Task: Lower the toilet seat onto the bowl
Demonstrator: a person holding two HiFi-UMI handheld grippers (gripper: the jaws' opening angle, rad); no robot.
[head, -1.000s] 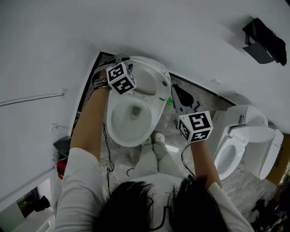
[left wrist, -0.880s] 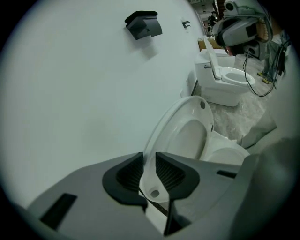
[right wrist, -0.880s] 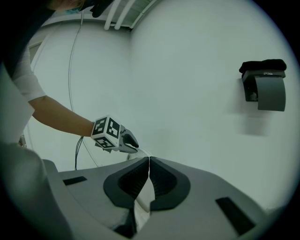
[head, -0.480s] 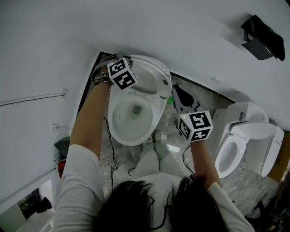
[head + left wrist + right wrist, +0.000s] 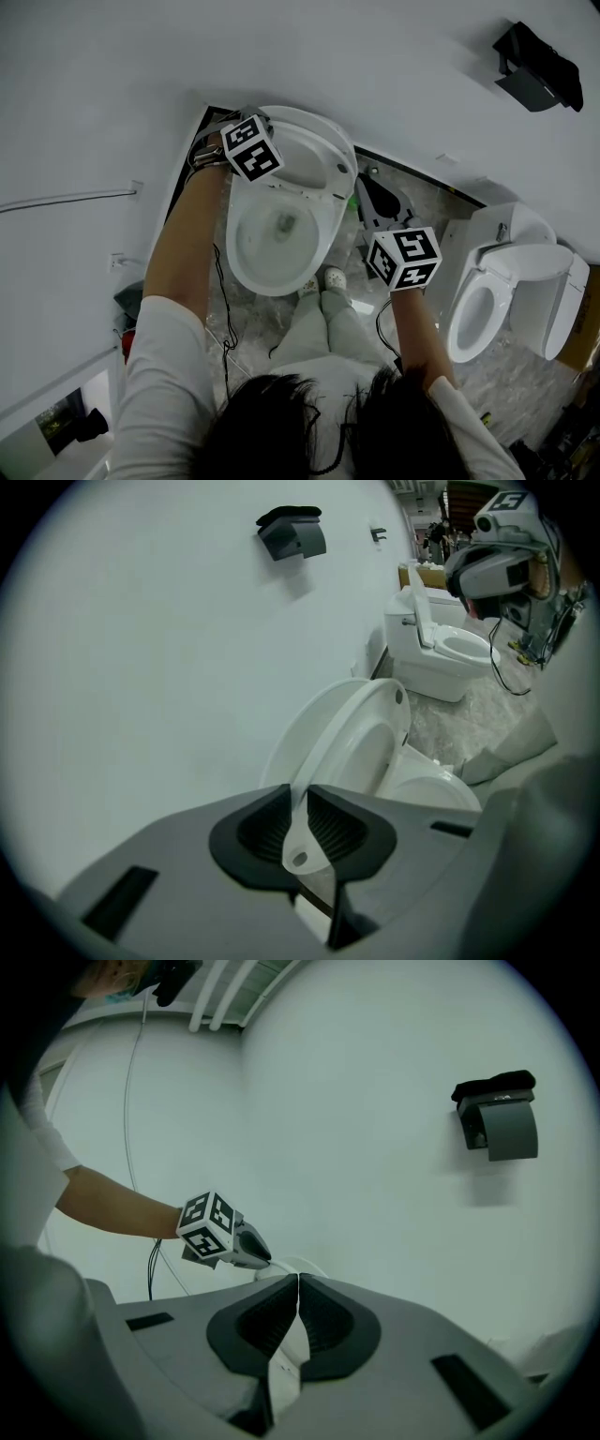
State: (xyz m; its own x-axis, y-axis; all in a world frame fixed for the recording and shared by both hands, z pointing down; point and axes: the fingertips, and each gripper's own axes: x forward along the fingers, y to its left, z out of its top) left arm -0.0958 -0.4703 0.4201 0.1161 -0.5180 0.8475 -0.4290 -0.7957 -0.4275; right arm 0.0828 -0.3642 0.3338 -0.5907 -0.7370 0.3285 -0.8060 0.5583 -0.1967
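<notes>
Step in hand: grasp made, lowering not yet begun. Just been closing, now clenched: jaws of left gripper [image 5: 300,810], top rim of toilet seat [image 5: 328,757] pinched between them. Seat upright, tipped back toward wall [image 5: 169,649]. Below and beyond those jaws: open bowl [image 5: 427,794]. Pressed together, empty, well apart from seat: jaws of right gripper [image 5: 298,1283]. Next, judged: swing rim forward and down in arc, easing near bowl against slam. No brand, no readable writing; only square markers on cubes [image 5: 251,147].
</notes>
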